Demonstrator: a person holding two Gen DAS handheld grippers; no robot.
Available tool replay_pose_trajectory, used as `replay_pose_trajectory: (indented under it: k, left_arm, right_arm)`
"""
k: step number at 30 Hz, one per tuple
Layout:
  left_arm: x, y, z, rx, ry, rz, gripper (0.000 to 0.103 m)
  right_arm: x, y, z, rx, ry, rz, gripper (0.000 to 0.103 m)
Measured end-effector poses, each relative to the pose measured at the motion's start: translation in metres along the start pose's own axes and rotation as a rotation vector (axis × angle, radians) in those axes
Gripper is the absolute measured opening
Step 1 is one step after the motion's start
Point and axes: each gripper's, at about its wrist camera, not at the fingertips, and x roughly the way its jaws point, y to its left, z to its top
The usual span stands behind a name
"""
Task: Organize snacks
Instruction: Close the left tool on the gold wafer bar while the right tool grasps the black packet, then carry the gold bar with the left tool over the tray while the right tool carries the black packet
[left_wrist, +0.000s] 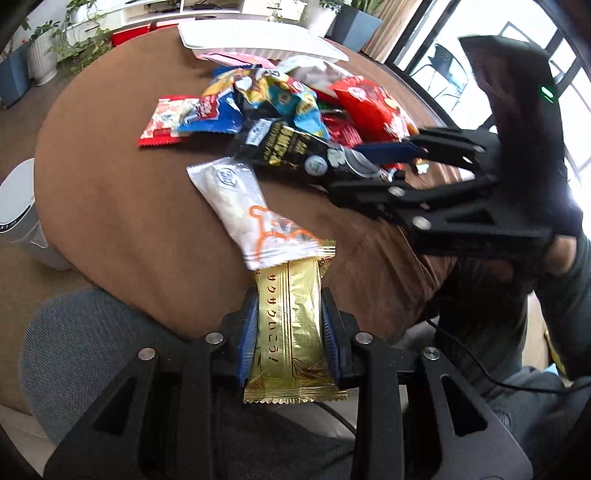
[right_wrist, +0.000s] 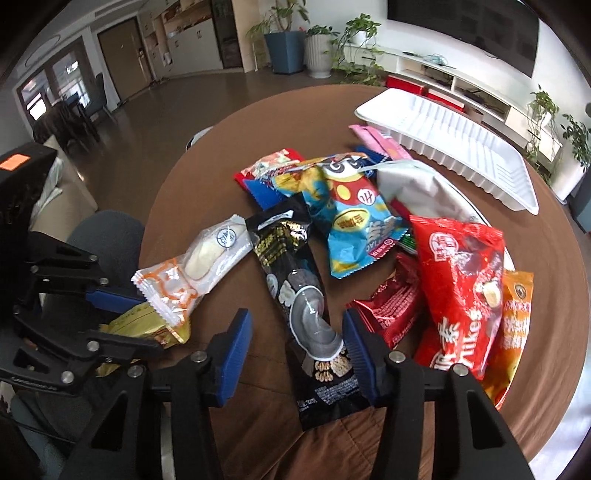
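While my left gripper (left_wrist: 290, 332) stays out of the pile, it is clamped on a gold bar (left_wrist: 291, 325), both pads pressed to the wrapper's sides at the near edge of the brown table (left_wrist: 110, 192); the bar's far end touches a white pack (left_wrist: 240, 206) lying loose on the cloth. My right gripper (right_wrist: 295, 350) points down over a black pack (right_wrist: 295, 295); its jaws stand apart with the pack's lower end between them, the right pad at the wrapper's edge, the left pad well clear, so I judge nothing is gripped there yet. Just beyond, the heap is unsorted: a blue bag (right_wrist: 351, 221) overlaps the black pack's top; a red bag (right_wrist: 461, 280) lies over a small dark-red pack (right_wrist: 391, 310) and beside an orange pack (right_wrist: 513, 317); a grey bag (right_wrist: 417, 188) and a red-and-white pack (left_wrist: 166, 122) sit farther in. At the far side of the table, a pink pack (right_wrist: 373, 138) touches a white ribbed tray (right_wrist: 461, 147); what shows of the tray holds nothing. By my reading the job has barely begun; one bar is in hand, one pack is being reached for, and nearly every snack is left to move, presumably to that tray.
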Motion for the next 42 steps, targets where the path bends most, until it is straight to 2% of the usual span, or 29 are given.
replay_pose_trajectory:
  k: [5,8,12,14,16,24,36,42]
  left_arm:
    - [-0.002,-0.005,-0.010,-0.006,-0.001,-0.016,0.029]
    - [-0.003,-0.006,-0.011,-0.007,-0.007,-0.027,0.029]
    - [-0.006,-0.007,-0.016,-0.001,-0.016,-0.038,0.029]
    - [-0.006,-0.008,-0.017,-0.001,-0.018,-0.039,0.029]
    - [-0.008,-0.008,-0.019,-0.002,-0.017,-0.040,0.029]
    - [-0.012,-0.015,-0.019,0.010,-0.034,-0.075,0.029]
    - [-0.021,-0.033,-0.012,0.009,-0.066,-0.144,0.029]
    - [-0.025,-0.035,-0.006,0.005,-0.081,-0.151,0.029]
  right_arm:
    - [0.011,0.002,0.004,-0.055,0.053,-0.007,0.054]
    - [0.019,0.004,0.006,-0.095,0.093,-0.013,0.049]
    - [0.019,0.005,0.005,-0.117,0.105,0.006,0.034]
    - [0.020,0.003,0.006,-0.119,0.113,0.013,0.033]
    - [0.019,0.003,0.006,-0.120,0.117,0.020,0.026]
    - [0.004,-0.006,-0.009,-0.036,0.093,0.055,0.022]
    - [-0.037,-0.028,-0.025,0.132,-0.025,0.200,0.022]
    - [-0.043,-0.043,-0.032,0.191,-0.044,0.205,0.022]
